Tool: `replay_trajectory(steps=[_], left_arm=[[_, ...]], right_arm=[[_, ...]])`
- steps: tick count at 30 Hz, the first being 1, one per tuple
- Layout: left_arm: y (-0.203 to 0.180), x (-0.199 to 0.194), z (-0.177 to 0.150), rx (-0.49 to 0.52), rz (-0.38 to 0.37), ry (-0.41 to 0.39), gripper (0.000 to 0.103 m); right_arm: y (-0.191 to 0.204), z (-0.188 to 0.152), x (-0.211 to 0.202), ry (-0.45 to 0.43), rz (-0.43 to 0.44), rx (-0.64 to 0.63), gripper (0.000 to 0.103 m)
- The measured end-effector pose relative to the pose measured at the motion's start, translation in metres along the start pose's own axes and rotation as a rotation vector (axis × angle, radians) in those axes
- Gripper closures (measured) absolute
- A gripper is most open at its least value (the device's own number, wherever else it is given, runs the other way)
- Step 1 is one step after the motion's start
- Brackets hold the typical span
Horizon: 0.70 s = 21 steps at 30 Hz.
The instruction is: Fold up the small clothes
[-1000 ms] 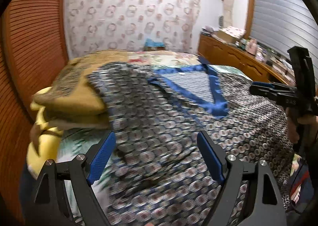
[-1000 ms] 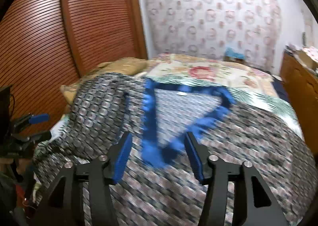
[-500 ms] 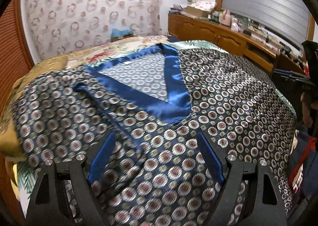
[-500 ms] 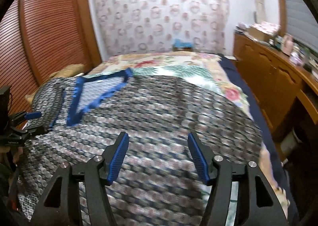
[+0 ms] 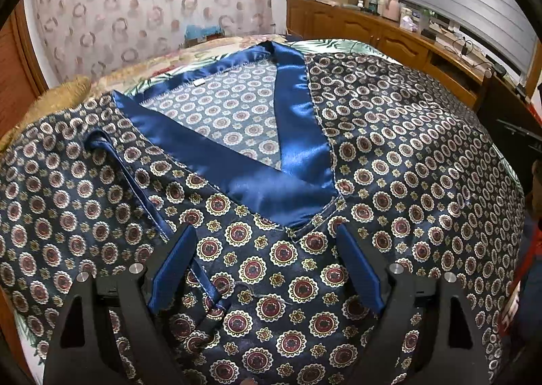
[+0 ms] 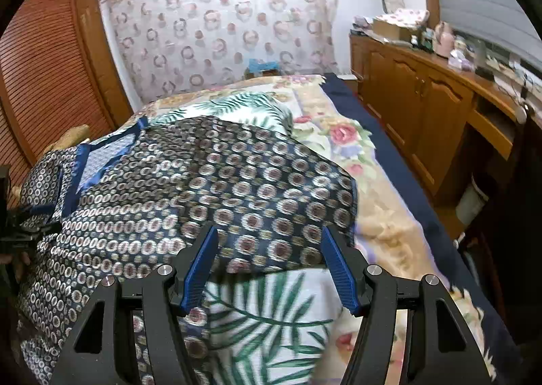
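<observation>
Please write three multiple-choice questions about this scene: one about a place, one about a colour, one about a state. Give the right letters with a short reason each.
1. Where does the patterned garment lie?
A. on the bed
B. on the floor
C. on the wooden cabinet

2. What colour is the neckline trim?
A. red
B. shiny blue
C. yellow

3. In what state is the garment?
A. rolled up
B. hung up
C. spread flat, unfolded

Answers:
1. A, it rests on the flowered bedspread.
2. B, a blue satin band edges the V neck.
3. C, it lies open under the left gripper and right gripper.
</observation>
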<state>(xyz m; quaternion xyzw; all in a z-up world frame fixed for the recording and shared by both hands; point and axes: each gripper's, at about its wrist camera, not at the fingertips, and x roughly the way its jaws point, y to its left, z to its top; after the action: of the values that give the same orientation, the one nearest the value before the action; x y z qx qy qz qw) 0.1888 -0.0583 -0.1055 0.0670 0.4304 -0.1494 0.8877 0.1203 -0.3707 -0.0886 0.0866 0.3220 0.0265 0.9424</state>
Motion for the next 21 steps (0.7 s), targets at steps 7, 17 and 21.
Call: replay_trajectory(steps=[7, 17, 21], left_arm=[[-0.01, 0.007, 0.001, 0.045, -0.023, 0.023, 0.0], [-0.009, 0.007, 0.002, 0.045, -0.022, 0.024, 0.0], [-0.009, 0.007, 0.002, 0.043, -0.022, 0.027, 0.0]], right_arm=[[-0.009, 0.0, 0.013, 0.043, 0.004, 0.062, 0.038], [-0.03, 0.003, 0.033, 0.103, 0.097, 0.172, 0.038], [-0.035, 0.008, 0.039, 0.123, 0.143, 0.185, 0.04]])
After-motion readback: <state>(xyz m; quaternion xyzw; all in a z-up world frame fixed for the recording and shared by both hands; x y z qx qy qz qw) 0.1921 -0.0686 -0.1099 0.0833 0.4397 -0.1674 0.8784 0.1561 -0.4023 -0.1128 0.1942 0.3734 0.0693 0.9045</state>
